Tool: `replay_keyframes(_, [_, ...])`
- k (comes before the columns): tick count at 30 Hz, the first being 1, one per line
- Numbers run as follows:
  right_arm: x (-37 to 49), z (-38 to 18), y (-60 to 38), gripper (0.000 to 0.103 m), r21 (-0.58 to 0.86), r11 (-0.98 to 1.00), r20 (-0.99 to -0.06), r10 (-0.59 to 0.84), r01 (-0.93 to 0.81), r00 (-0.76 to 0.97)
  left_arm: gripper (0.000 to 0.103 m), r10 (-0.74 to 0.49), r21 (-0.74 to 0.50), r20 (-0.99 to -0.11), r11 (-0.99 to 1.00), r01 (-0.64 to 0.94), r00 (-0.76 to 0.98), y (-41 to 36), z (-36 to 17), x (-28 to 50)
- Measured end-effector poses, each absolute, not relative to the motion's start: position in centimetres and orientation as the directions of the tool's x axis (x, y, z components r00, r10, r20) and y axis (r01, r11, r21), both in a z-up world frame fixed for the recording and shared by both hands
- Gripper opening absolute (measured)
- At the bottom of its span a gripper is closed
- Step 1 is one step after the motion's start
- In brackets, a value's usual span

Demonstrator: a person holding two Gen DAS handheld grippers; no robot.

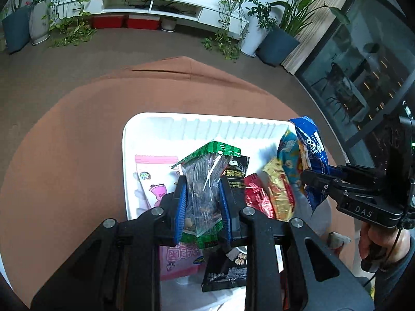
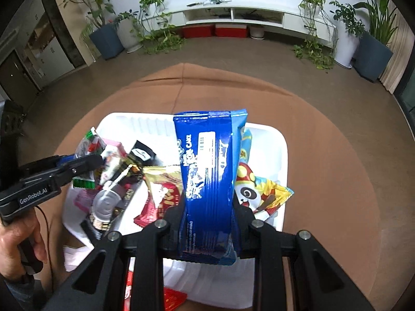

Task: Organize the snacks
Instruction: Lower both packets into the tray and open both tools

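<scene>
Left gripper (image 1: 203, 202) is clenched on a green-edged clear packet (image 1: 205, 181); the packet is pinched across its middle between the blue pads (image 1: 181, 204), held upright with the top seal pointing away. Nuts or similar are seen through the film. A mid-body pinch is probably used so the bag does not fold over.

Right gripper (image 2: 208, 207) is clamped on a blue packet (image 2: 207, 171), also gripped mid-length and stood on end, with the barcode label facing the camera. In the left view the same blue packet (image 1: 311, 160) is seen held up at the tray's right side.

Both packets are held just over a white tray (image 1: 127, 140) on a brown cloth (image 1: 64, 142). Whether either one touches the tray floor cannot be told.

Below and beyond the grippers, more snacks lie in the tray: a pink packet (image 1: 153, 176) flat at left, a black packet (image 1: 237, 176) behind the green one, a red packet (image 1: 256, 197) and a gold packet (image 1: 278, 191) propped on edge in a row. A panda packet (image 2: 259, 189) lies right of the blue one in the right view.

Judgement: packets are being filed upright side by side, likely to save room and keep labels readable. The tray's far ribbed wall (image 2: 153, 123) has free space, so both held packets could be slotted into the row next. Risk: leaning neighbours may be knocked flat.
</scene>
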State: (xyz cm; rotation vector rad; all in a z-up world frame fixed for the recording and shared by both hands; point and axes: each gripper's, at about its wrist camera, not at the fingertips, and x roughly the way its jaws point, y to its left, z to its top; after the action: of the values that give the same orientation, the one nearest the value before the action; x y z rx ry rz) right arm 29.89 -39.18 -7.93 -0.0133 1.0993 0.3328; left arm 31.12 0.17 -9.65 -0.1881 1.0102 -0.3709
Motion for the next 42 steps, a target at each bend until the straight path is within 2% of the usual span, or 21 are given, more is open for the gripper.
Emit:
replay_keyframes(6, [30.1, -8.7, -38.4, 0.029, 0.13, 0.949, -0.883, 0.242, -0.287, 0.401, 0.023, -0.37, -0.295, -0.8, 0.928, 0.228, 0.473, -1.8, -11.4, 32.7])
replay_keyframes(13, [30.3, -9.2, -37.5, 0.03, 0.115, 0.948, -0.893, 0.23, -0.298, 0.386, 0.025, -0.354, -0.278, -0.806, 0.934, 0.226, 0.474, -2.6, -10.7, 32.9])
replay_keyframes(16, [30.3, -9.1, -37.5, 0.03, 0.112, 0.948, -0.895, 0.226, -0.296, 0.385, 0.033, -0.347, -0.271, -0.809, 0.936, 0.222, 0.474, -2.7, -10.9, 32.9])
replay_keyframes(18, [30.3, -9.1, -37.3, 0.03, 0.11, 0.948, -0.896, 0.224, -0.298, 0.384, 0.053, -0.348, -0.271, -0.81, 0.936, 0.225, 0.472, -2.6, -10.9, 32.5])
replay_keyframes(21, [30.2, -9.1, -37.3, 0.032, 0.11, 0.949, -0.896, 0.224, -0.297, 0.383, 0.057, -0.355, -0.276, -0.806, 0.933, 0.23, 0.474, -2.8, -10.8, 32.4])
replay_keyframes(28, [29.9, -8.8, -37.7, 0.049, 0.112, 0.951, -0.891, 0.224, -0.288, 0.394, 0.064, -0.358, -0.267, -0.796, 0.931, 0.248, 0.487, -3.2, -9.9, 32.0])
replay_keyframes(30, [29.8, -8.6, -37.9, 0.055, 0.119, 0.952, -0.888, 0.229, -0.283, 0.398, 0.07, -0.358, -0.266, -0.789, 0.932, 0.248, 0.499, -3.1, -9.4, 31.7])
replay_keyframes(34, [29.5, -7.7, -38.8, 0.066, 0.14, 0.956, -0.876, 0.241, -0.259, 0.417, 0.088, -0.341, -0.237, -0.776, 0.937, 0.257, 0.53, -3.0, -8.0, 30.7])
replay_keyframes(35, [29.3, -7.3, -39.1, 0.069, 0.148, 0.957, -0.869, 0.246, -0.25, 0.43, 0.096, -0.334, -0.224, -0.772, 0.939, 0.26, 0.54, -3.0, -7.6, 30.4])
replay_keyframes(36, [29.2, -6.9, -39.4, 0.07, 0.155, 0.958, -0.862, 0.251, -0.241, 0.441, 0.1, -0.326, -0.214, -0.77, 0.942, 0.26, 0.548, -3.0, -7.2, 30.1])
replay_keyframes(42, [27.9, -4.3, -41.1, 0.08, 0.214, 0.953, -0.82, 0.294, -0.213, 0.492, 0.103, -0.281, -0.154, -0.759, 0.954, 0.256, 0.588, -2.4, -5.5, 28.1])
